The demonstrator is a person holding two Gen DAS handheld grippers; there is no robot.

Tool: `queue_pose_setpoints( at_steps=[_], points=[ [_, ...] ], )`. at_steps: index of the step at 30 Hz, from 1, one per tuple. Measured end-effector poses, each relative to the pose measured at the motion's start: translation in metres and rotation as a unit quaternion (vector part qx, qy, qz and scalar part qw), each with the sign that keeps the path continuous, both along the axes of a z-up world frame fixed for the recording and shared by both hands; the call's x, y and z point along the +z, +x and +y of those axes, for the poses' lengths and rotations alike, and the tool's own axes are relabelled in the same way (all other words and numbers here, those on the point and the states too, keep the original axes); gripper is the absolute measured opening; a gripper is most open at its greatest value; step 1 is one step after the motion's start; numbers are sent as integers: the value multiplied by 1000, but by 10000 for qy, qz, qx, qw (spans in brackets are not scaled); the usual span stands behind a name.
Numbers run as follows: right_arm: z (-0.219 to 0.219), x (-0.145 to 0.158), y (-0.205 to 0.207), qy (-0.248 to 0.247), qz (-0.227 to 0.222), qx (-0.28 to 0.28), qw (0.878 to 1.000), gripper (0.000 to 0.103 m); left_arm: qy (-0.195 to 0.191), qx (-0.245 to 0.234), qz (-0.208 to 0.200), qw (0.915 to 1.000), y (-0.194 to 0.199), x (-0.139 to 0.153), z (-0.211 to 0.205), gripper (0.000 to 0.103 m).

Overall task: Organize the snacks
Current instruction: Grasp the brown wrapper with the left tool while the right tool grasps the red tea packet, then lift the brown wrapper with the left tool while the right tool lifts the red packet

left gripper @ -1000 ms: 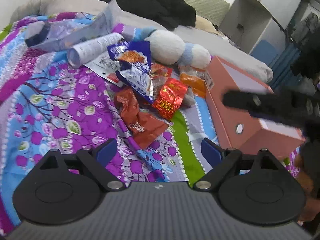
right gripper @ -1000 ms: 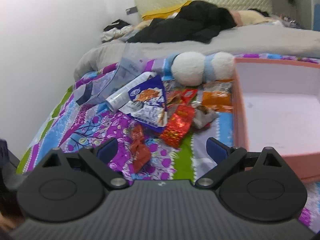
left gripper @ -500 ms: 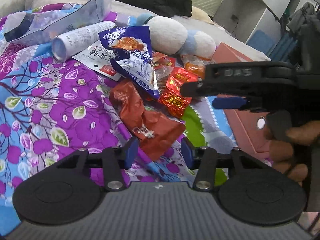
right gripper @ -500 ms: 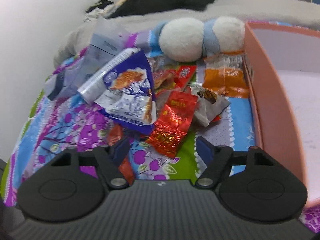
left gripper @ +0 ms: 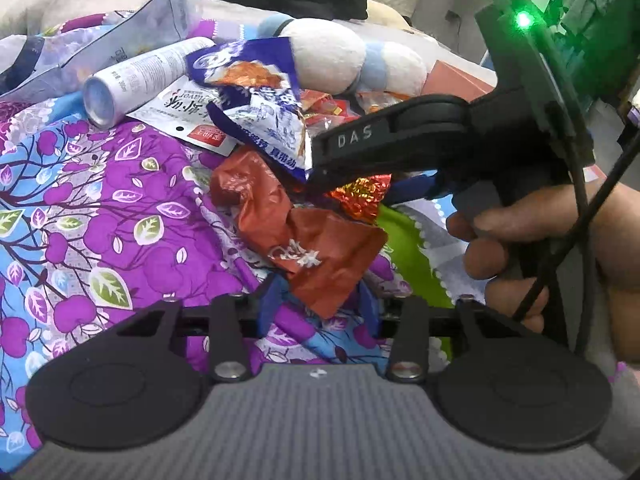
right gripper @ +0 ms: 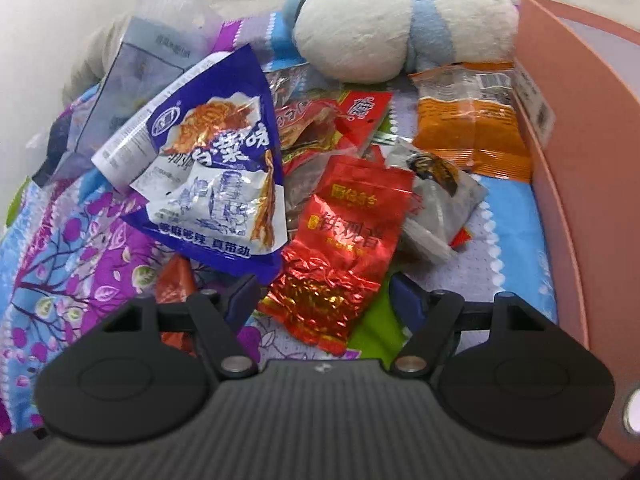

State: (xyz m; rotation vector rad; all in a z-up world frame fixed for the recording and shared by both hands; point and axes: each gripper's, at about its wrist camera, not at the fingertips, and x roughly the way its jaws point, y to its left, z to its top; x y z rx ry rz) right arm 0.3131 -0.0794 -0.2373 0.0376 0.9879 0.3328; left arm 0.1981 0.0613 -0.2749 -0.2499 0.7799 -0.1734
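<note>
Snack packets lie in a heap on a purple floral bedspread (left gripper: 100,208). My left gripper (left gripper: 318,306) hangs low over a crumpled brown-red packet (left gripper: 304,232). Its jaws are closing, the packet's near corner is between the blue fingers, and the pads do not press on it. My right gripper (right gripper: 324,300) straddles the lower end of a red foil packet (right gripper: 348,232), its jaws also closing with small gaps on both sides. A blue-and-white snack bag (right gripper: 212,168) overlaps that packet's left side. A hand (left gripper: 500,240) holding the right tool fills the right of the left wrist view.
A pink box (right gripper: 580,160) stands open at the right edge. An orange packet (right gripper: 468,128) and a grey packet (right gripper: 436,200) lie beside it. A white-and-blue plush toy (right gripper: 360,28), a white can (left gripper: 132,80) and a clear bag (left gripper: 120,36) lie behind the heap.
Both grippers have come down close to the heap and their jaws have narrowed. The right tool and its hand have moved in over the packets in the left wrist view.
</note>
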Motion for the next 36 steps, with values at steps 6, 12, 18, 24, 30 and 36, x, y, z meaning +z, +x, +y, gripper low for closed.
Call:
queue_pose_setpoints(
  at_steps=[6,12,18,24,30,36],
  points=[
    [-2,6,-2,-1,0,53,10000,58,-131,99,-35,9999,-8,4,5,40],
    [-12,19,-26,-61,-61,175,9998,57,-343,146,22,9993,-31,13,9,39],
    [-25,22,-63,-78,86,299,9995,57,-383,58,168,9991,-64,18,4,39],
    [-37,22,-105,-100,226,474,9986,58,-470,13,351,9983,-96,23,2,39],
    [-49,26,-140,-160,234,649,9975,58,-749,267,737,9941,-120,24,11,41],
    [-65,22,-152,-269,193,581,9978,59,-927,896,835,9881,-131,31,19,79]
  ],
)
